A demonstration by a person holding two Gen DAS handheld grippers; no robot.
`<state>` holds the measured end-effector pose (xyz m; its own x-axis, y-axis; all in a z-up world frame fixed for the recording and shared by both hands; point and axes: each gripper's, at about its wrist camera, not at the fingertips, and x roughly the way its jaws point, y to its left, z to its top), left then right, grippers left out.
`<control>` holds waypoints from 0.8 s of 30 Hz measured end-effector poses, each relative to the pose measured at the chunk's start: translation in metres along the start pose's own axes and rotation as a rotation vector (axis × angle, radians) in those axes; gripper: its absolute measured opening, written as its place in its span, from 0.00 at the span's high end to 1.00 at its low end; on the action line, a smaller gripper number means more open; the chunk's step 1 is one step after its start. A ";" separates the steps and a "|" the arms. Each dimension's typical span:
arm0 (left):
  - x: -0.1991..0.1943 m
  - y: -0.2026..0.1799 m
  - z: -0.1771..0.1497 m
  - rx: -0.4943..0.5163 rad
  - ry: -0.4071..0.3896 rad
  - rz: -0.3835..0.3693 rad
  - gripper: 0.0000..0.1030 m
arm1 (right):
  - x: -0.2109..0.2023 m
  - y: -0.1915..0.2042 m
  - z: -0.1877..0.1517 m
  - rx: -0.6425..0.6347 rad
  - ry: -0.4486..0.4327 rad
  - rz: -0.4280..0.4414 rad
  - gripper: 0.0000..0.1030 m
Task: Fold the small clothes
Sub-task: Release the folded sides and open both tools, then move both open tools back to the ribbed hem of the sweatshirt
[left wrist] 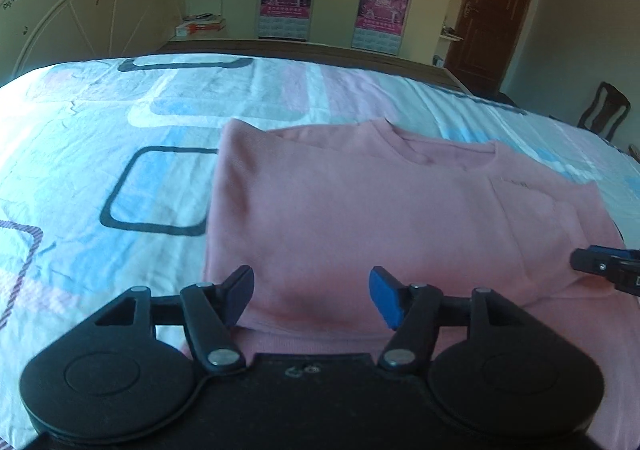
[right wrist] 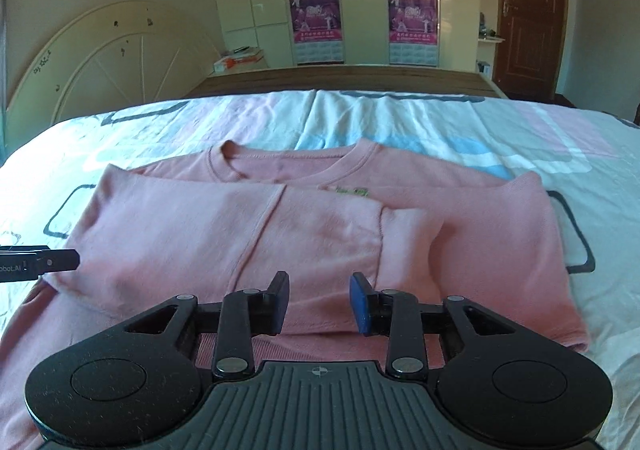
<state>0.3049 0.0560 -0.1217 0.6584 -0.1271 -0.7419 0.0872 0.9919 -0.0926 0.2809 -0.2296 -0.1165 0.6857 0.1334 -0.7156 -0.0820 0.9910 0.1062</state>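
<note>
A pink sweatshirt (left wrist: 360, 210) lies flat on the bed, collar away from me, with both sleeves folded in over the chest; it also shows in the right wrist view (right wrist: 312, 234). My left gripper (left wrist: 311, 296) is open and empty, just above the garment's near left hem. My right gripper (right wrist: 319, 302) is open and empty over the near middle hem. The right gripper's tip (left wrist: 604, 264) shows at the right edge of the left wrist view. The left gripper's tip (right wrist: 40, 264) shows at the left edge of the right wrist view.
The bedsheet (left wrist: 120, 154) is white with blue and pink squares and covers the bed. A wooden footboard (right wrist: 344, 80) runs along the far edge. Wardrobes with posters (right wrist: 316, 10), a brown door (right wrist: 528, 10) and a chair (left wrist: 604, 110) stand beyond.
</note>
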 end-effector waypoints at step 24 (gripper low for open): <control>-0.034 -0.076 -0.073 0.066 0.088 0.056 0.35 | -0.044 0.020 -0.073 -0.068 0.110 0.159 0.67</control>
<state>0.2217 -0.0146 -0.1379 0.5955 -0.0678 -0.8005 0.1034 0.9946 -0.0074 0.1961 -0.2148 -0.1331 0.5774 0.2855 -0.7649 -0.2344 0.9554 0.1796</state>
